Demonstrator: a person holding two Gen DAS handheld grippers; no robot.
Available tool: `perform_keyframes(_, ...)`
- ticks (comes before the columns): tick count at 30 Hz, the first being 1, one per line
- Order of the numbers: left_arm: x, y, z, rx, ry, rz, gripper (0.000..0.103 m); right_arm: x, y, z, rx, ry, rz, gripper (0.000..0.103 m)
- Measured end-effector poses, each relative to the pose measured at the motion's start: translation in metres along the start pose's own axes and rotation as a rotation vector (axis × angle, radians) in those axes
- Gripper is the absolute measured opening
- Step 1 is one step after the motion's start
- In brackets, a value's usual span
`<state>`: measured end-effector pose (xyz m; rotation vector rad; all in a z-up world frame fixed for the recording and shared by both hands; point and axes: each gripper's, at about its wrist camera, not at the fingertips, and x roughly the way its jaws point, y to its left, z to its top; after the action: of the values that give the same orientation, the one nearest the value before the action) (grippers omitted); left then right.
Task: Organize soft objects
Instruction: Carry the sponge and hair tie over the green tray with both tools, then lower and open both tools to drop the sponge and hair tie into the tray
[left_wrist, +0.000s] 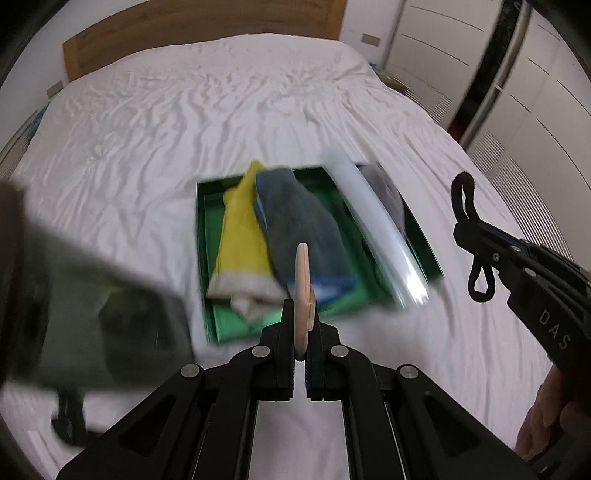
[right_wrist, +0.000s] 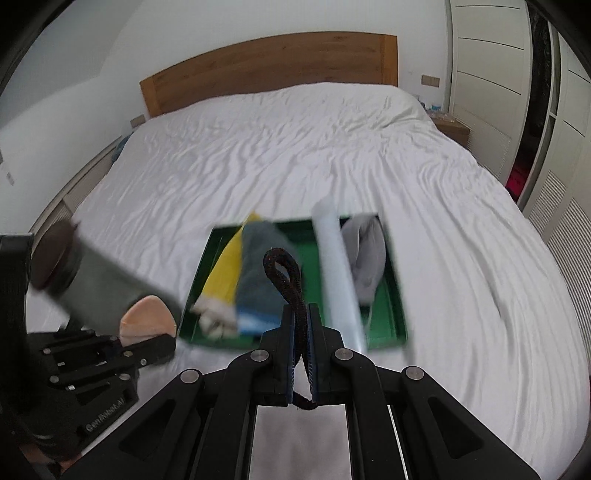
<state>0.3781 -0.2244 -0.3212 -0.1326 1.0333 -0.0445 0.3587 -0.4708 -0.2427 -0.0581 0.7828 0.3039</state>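
Between the closed left tongs (left_wrist: 301, 317), a thin, flat, peach-coloured pad (left_wrist: 303, 291) is being held edge-on; seen from the right wrist it shows as a rounded, shield-shaped piece (right_wrist: 147, 319). The right tongs (right_wrist: 301, 325) are pinching a black looped fabric cord (right_wrist: 284, 275), with loops sticking out above and below the grip. Both items are hovering just short of the near edge of a green rectangular tray (left_wrist: 207, 236) lying on a bed with a wrinkled white sheet (left_wrist: 147, 129). Inside the tray, a yellow sock with a grey cuff (left_wrist: 242, 240) and a grey sock with a blue cuff (left_wrist: 299, 221) are lying side by side, a translucent white divider strip (left_wrist: 373, 225) is crossing the tray, and a light grey cloth (right_wrist: 364, 258) is sitting beyond it.

To place them well, each hand should probably carry its item over a bare green patch, lower it and only then release it.

Both tools are pointing forward and slightly downward, well apart.
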Motion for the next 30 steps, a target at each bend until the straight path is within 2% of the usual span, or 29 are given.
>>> perform_keyframes(4, 0.038, 0.007, 0.028, -0.043, 0.004, 0.049, 0.002, 0.043, -0.009, 0.02, -0.013, -0.003, -0.026, 0.005)
perform_keyframes(10, 0.081, 0.02, 0.051, -0.102, 0.028, 0.131, 0.002, 0.119, -0.014, 0.033, -0.015, 0.033, -0.074, 0.005)
perform_keyframes(16, 0.123, 0.027, 0.053, -0.137, 0.094, 0.136, 0.002, 0.183, -0.015, 0.046, -0.027, 0.091, -0.099, 0.005)
perform_keyframes(21, 0.145, 0.025, 0.048, -0.101, 0.15, 0.163, 0.002, 0.212, -0.023, 0.052, -0.03, 0.125, -0.118, 0.005)
perform_keyframes(28, 0.145, 0.021, 0.05, -0.077, 0.153, 0.162, 0.003, 0.242, -0.03, 0.055, -0.037, 0.18, -0.107, 0.007)
perform_keyframes(30, 0.143, 0.02, 0.049, -0.067, 0.15, 0.168, 0.008, 0.242, -0.032, 0.057, -0.033, 0.176, -0.103, 0.009)
